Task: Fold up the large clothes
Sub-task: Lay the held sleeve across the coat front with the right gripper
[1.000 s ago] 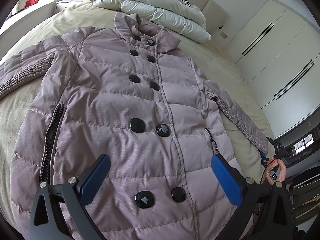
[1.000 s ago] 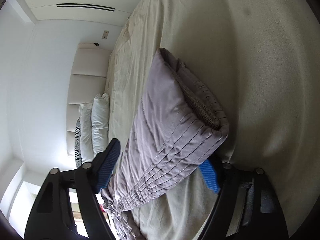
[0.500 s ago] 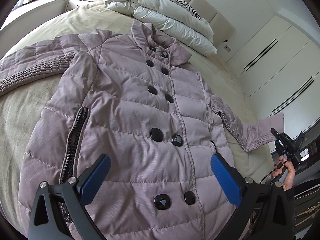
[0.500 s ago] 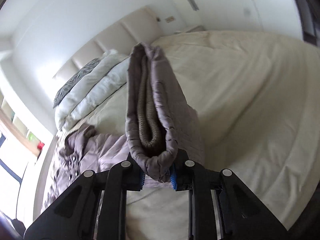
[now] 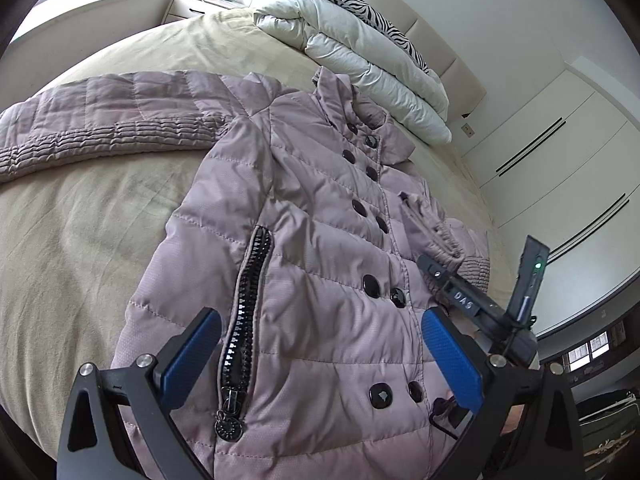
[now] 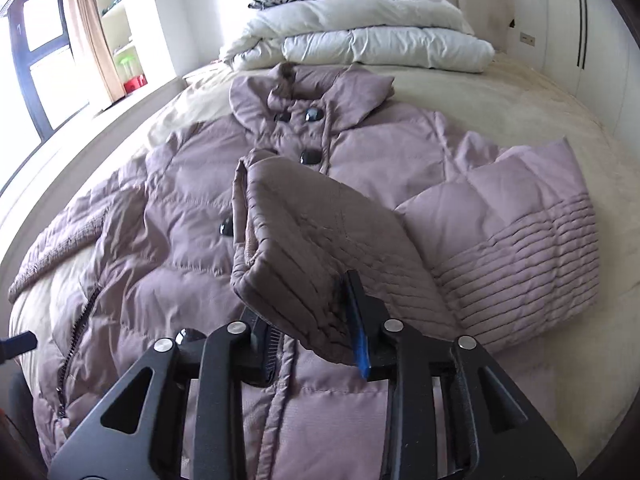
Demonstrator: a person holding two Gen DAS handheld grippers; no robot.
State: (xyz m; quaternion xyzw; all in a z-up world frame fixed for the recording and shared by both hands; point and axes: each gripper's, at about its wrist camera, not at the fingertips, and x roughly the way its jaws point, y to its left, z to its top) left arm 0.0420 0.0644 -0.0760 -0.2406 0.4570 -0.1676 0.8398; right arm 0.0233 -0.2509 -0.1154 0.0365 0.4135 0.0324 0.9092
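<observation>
A mauve quilted puffer coat [image 5: 320,248] with black buttons lies face up on the bed, collar toward the headboard; it also shows in the right wrist view [image 6: 168,232]. My right gripper [image 6: 308,344] is shut on the cuff of the coat's right sleeve [image 6: 312,240] and holds it folded over the coat's front. That gripper shows in the left wrist view [image 5: 436,268] with the cuff [image 5: 436,236]. My left gripper [image 5: 320,356] is open and empty above the coat's hem. The other sleeve [image 5: 100,128] lies spread out to the left.
The beige bed sheet [image 5: 80,240] lies under the coat. A folded white duvet [image 5: 372,60] and a zebra pillow [image 5: 372,12] lie at the headboard. White wardrobe doors [image 5: 560,160] stand to the right, a nightstand [image 5: 200,4] at the far left.
My right gripper closed on the sleeve cuff at the bed's right side, lifted it and carried it left over the coat's front. My left gripper drifted left over the hem and stayed open.
</observation>
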